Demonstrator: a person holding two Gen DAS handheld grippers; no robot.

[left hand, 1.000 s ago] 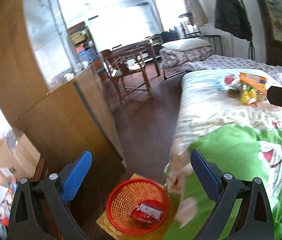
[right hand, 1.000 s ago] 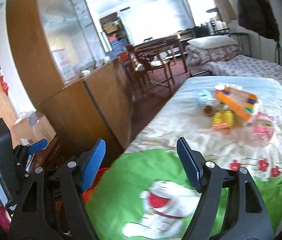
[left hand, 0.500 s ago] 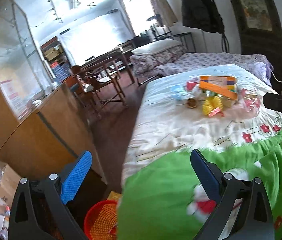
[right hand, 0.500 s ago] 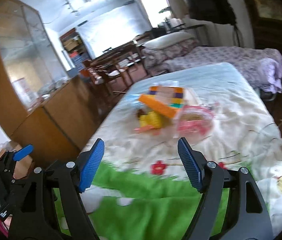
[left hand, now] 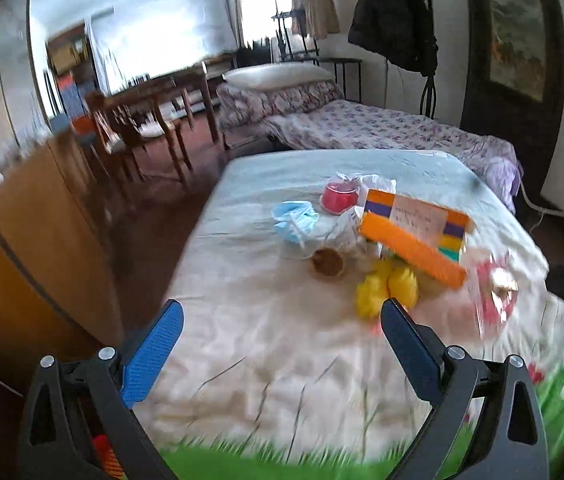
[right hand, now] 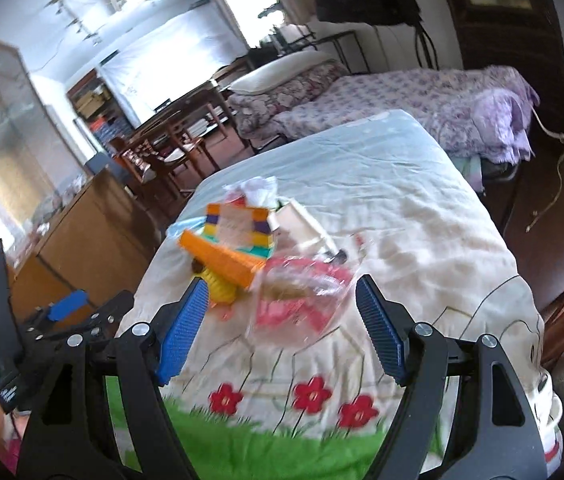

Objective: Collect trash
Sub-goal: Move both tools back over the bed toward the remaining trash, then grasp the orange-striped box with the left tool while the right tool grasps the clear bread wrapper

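Note:
A pile of trash lies on the bed [left hand: 265,328]: an orange box [left hand: 414,232], a yellow wrapper [left hand: 386,290], a blue face mask [left hand: 296,218], a red cup [left hand: 338,198], a brown lid [left hand: 328,262] and a clear bag with pink contents [left hand: 492,292]. My left gripper [left hand: 277,328] is open and empty, short of the pile. My right gripper [right hand: 282,312] is open, its fingers either side of the clear pink bag [right hand: 302,300], with the orange box [right hand: 229,244] just beyond.
A wooden cabinet [left hand: 29,232] stands left of the bed, across a dark floor strip. A second bed with a purple floral cover [right hand: 422,96] lies behind. Wooden chairs and a table [left hand: 149,120] stand at the back. The red basket rim [left hand: 103,456] shows at the bottom left.
Both grippers have swung up and forward from the basket and green blanket toward the trash pile. The pile is now much closer in both views. Both stay open.

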